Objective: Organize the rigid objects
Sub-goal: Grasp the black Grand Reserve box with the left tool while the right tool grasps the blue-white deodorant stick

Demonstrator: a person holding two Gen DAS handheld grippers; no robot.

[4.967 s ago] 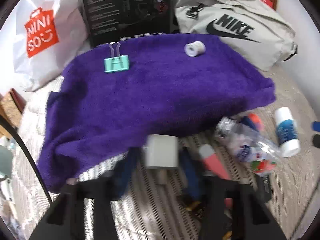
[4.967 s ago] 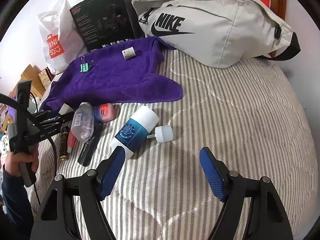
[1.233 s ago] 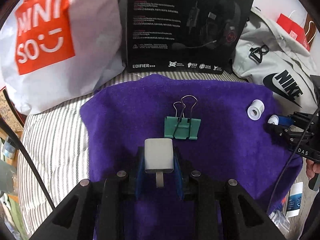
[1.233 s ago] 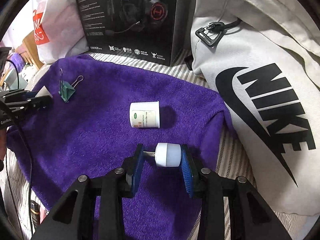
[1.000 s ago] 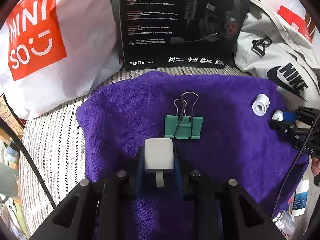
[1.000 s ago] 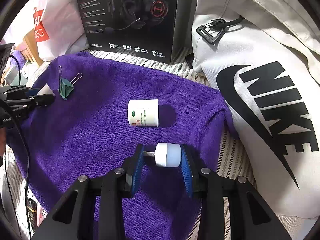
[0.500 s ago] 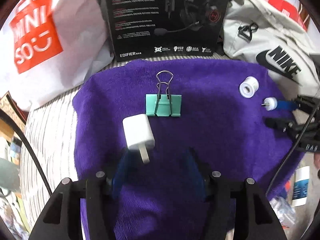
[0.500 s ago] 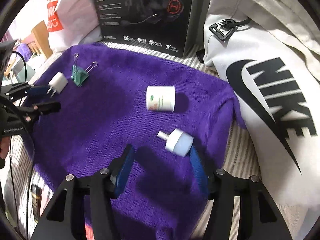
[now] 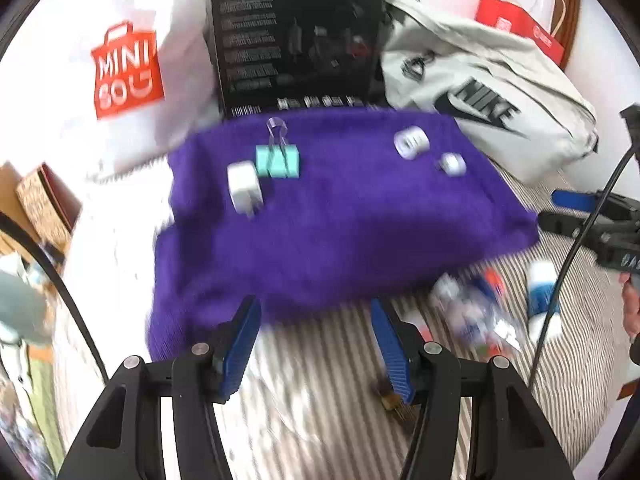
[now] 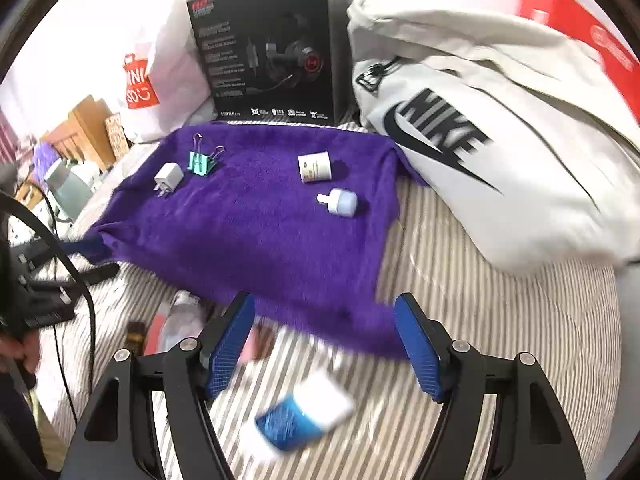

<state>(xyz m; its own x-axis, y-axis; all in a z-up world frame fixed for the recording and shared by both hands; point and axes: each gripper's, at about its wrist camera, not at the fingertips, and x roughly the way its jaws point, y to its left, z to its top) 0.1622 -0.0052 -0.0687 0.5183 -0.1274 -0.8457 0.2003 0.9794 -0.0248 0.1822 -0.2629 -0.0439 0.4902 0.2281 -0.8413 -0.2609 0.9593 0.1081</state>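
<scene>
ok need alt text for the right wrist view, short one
The right gripper hangs open and empty above a striped bed, over a blurred blue-and-white bottle. Ahead, a purple towel holds a white charger plug, a teal binder clip, a small white jar and a small white bulb.

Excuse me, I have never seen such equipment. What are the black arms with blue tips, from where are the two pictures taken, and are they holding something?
A person holds one two-finger gripper in each hand, each carrying its own forward-looking fisheye camera. One picture shows the left gripper, the other the right gripper. Both are open and hold nothing. On the purple towel lie a white charger plug, a green binder clip, a small white jar and a white cap-like piece. On the striped bedcover near the grippers lies a blue-and-white bottle.
</scene>
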